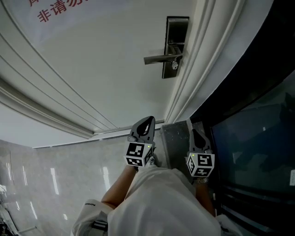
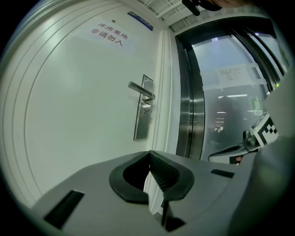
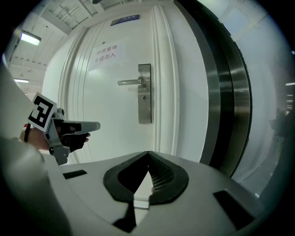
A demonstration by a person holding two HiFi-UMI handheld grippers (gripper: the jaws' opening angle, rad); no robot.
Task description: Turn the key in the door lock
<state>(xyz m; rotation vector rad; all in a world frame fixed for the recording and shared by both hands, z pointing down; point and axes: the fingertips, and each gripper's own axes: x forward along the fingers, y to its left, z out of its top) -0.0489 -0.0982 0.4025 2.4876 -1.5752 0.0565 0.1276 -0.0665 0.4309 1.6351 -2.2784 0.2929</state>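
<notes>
A white door carries a steel lock plate (image 1: 175,46) with a lever handle (image 1: 160,58) pointing left and a small round lock cylinder (image 1: 175,65) under it. Whether a key sits in the cylinder is too small to tell. Both grippers are held well short of the door, pointing at it. My left gripper (image 1: 150,120) has its jaws together and nothing between them; from it the lock plate (image 2: 143,109) is ahead, slightly left. My right gripper (image 1: 194,132) is shut and empty too, and it faces the lock plate (image 3: 144,94) and handle (image 3: 129,82) straight on.
A dark glass panel (image 1: 258,138) in a steel frame (image 2: 197,101) stands right of the door. Red characters (image 1: 60,9) are printed high on the door. Pale glossy floor (image 1: 50,175) lies below. The person's light sleeves (image 1: 156,203) fill the bottom of the head view.
</notes>
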